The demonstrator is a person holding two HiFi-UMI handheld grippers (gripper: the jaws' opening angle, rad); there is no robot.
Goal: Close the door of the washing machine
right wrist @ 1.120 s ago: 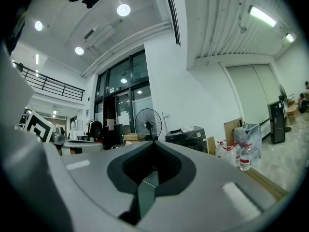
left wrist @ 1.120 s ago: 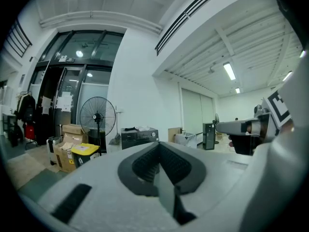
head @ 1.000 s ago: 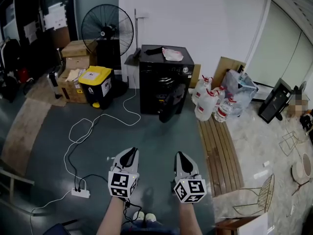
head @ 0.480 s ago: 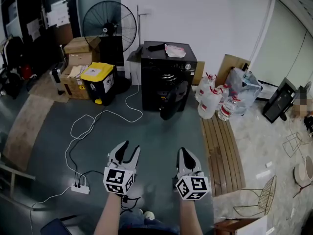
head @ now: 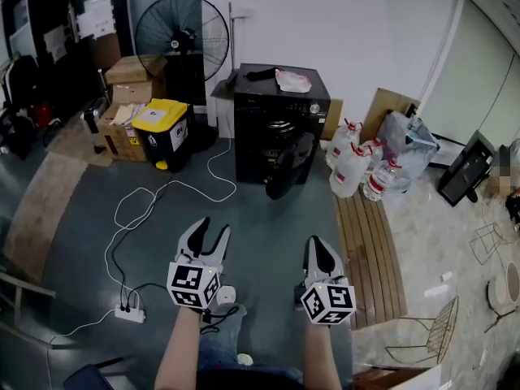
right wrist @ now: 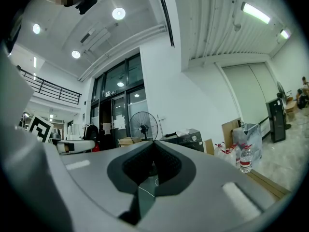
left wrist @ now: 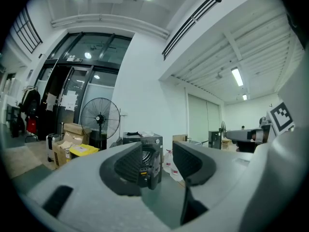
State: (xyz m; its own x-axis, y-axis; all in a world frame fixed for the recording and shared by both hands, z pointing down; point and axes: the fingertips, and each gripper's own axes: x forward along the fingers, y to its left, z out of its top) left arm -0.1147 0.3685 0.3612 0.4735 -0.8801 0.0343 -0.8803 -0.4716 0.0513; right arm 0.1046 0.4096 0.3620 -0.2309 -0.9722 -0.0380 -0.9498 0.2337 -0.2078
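- Head view: the black box-shaped washing machine [head: 280, 108] stands against the white wall [head: 341, 31], and its round dark door [head: 284, 167] is swung out from its front. The left tongs [head: 205, 236] and the right tongs [head: 319, 254] are both well short of the machine, over the grey floor [head: 268, 218], and point towards it. A thin white cable [head: 138, 210] loops on the floor to the machine's front-left, and clear plastic water bottles [head: 357, 169] crowd just to its right. The walk-in could likely snag that cable or knock the bottles.
- Left gripper view: the left tongs [left wrist: 157, 161] have just been opening and stand spread with nothing between them. The washing machine [left wrist: 149, 141] and its open door [left wrist: 154, 171] show far off through the gap.
- Right gripper view: the right tongs [right wrist: 153, 146] are pressed together and hold nothing. The washing machine [right wrist: 186, 138] lies well ahead, to the right of their tips. A push near the hinge, or a weak one, would probably leave the door unlatched.
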